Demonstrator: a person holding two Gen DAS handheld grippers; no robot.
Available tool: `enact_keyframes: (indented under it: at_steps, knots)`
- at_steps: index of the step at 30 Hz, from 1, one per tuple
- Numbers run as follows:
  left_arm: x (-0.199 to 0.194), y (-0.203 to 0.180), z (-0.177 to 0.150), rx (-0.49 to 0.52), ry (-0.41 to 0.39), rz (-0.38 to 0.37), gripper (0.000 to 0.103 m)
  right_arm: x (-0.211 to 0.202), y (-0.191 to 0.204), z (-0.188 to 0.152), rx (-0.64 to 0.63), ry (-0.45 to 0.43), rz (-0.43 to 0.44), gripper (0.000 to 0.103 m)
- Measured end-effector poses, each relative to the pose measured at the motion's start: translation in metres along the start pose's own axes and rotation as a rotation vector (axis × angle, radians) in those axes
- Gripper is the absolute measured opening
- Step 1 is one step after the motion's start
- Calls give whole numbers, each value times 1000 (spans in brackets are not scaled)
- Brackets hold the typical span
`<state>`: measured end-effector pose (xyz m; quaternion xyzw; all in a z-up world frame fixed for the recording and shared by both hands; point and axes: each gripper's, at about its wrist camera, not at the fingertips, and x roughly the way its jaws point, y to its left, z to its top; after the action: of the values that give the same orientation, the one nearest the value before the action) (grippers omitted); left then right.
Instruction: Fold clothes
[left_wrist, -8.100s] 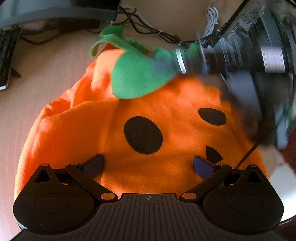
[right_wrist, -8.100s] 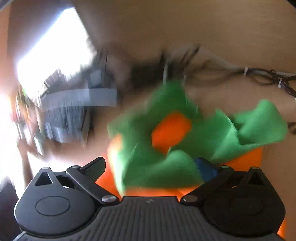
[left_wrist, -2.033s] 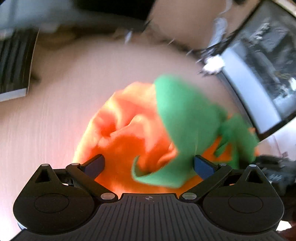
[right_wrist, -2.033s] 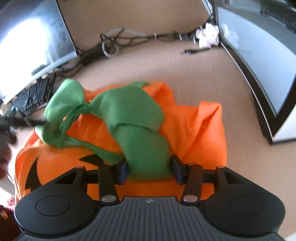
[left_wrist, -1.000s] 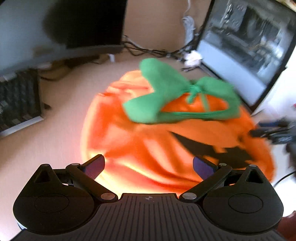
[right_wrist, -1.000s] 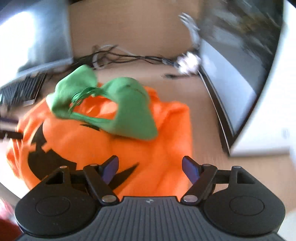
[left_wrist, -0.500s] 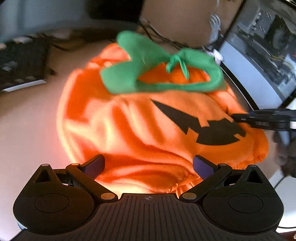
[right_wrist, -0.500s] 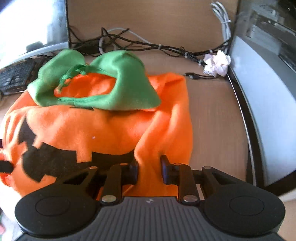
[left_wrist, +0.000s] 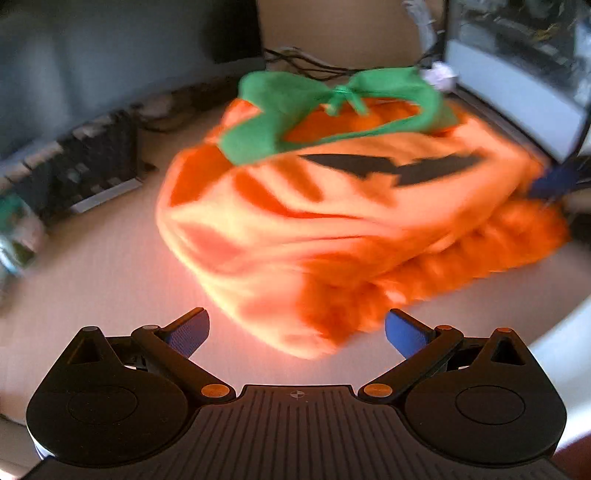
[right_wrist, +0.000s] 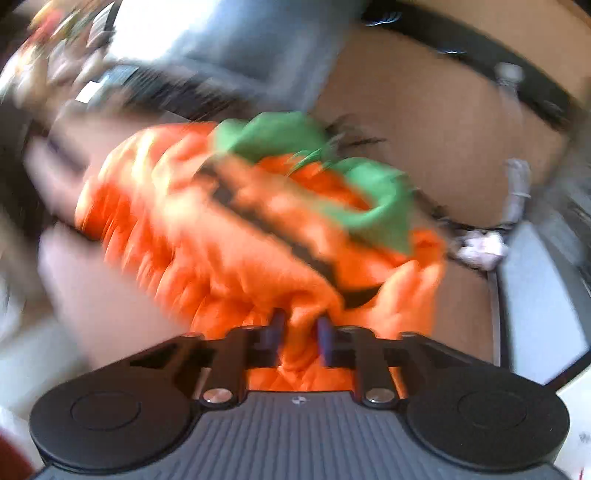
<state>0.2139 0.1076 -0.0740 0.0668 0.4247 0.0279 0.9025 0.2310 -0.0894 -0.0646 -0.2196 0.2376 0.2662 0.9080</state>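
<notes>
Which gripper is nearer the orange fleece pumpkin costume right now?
Right. The right gripper has its jaws shut on the orange fleece pumpkin costume; the left gripper is open, just short of it.

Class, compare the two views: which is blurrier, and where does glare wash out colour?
Right wrist view: heavy motion smear everywhere; pumpkin costume streaked, only the right gripper fairly crisp. Left wrist view: milder blur; sunlight bleaches the costume's near folds pale yellow; left gripper sharp.

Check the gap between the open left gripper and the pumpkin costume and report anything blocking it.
Nothing visible blocks it. The left gripper is open, with only bare desk between its fingers and the near orange hem of the pumpkin costume. The right gripper is shut on the costume's other edge.
</notes>
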Motion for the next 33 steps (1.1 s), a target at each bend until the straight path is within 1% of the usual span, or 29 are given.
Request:
enact_keyframes:
  at_steps: [1, 2, 3, 4, 5, 7, 8, 9, 10, 11, 12, 13, 14, 16, 17, 18, 19, 20, 21, 23, 24, 25, 27, 30, 31, 33]
  knots:
    - [2, 4, 3, -17, -12, 64, 103, -6, -6, 6, 25, -22, -22, 16]
    - [2, 15, 6, -85, -16, 82, 103, -12, -11, 11, 26, -36, -43, 16]
    - [1, 29, 10, -172, -17, 83, 103, -15, -15, 12, 19, -38, -62, 17]
    - [-1, 40, 13, -242, -17, 86, 103, -12, -16, 7, 14, -16, -76, 18]
    - [-3, 47, 14, -284, -20, 100, 103, -7, -16, 0, 15, 17, -87, 22]
    - [-1, 46, 14, -264, -18, 98, 103, -1, -15, -13, 33, 67, -95, 23]
    - [0, 45, 13, -248, -15, 94, 103, -3, -14, -18, 61, 73, -82, 23]
    - [1, 43, 13, -232, -13, 89, 103, -8, -10, -21, 83, 60, -57, 25]
    - [2, 42, 13, -215, -11, 85, 103, -15, -5, -22, 100, 33, -23, 38]
    - [3, 41, 13, -199, -9, 81, 103, -23, 0, -23, 118, 6, 10, 60]
    - [4, 39, 12, -182, -6, 77, 103, -26, 7, -23, 109, -8, 36, 67]
    - [6, 38, 12, -166, -4, 73, 103, -25, 17, -22, 65, -9, 48, 70]
    - [9, 35, 15, -148, -3, 73, 103, -20, 29, -21, 9, -5, 47, 70]
    - [19, 31, 21, -111, -1, 83, 103, -3, 49, -21, -84, 10, 11, 70]
    - [24, 31, 24, -91, 2, 94, 103, 5, 52, -21, -92, 9, -18, 68]
    - [29, 30, 26, -71, 4, 106, 103, 11, 51, -20, -76, 6, -55, 66]
    - [32, 35, 30, -73, 2, 132, 103, 12, 44, -17, -46, -2, -100, 62]
    - [30, 44, 33, -102, -11, 153, 103, 10, 35, -14, -11, -11, -150, 59]
    - [19, 58, 35, -164, -49, 152, 103, 8, 25, -12, 24, -21, -199, 59]
    - [1, 78, 35, -241, -110, 133, 103, -2, 5, -9, 57, -36, -294, 59]
    - [-8, 87, 34, -275, -139, 124, 103, -6, -4, -9, 63, -33, -317, 59]
    - [-11, 92, 31, -287, -137, 113, 103, -9, -9, -12, 59, -24, -327, 59]
    - [-5, 90, 18, -270, -71, 67, 103, -9, -14, -20, 35, 0, -341, 60]
    - [5, 70, -6, -202, 38, -33, 103, -10, -21, -32, 18, 43, -349, 61]
    - [8, 63, -14, -178, 74, -67, 103, -10, -24, -33, 44, 70, -307, 63]
    - [0, 50, -24, -119, 99, -150, 103, -18, -22, -36, 54, 97, -173, 64]
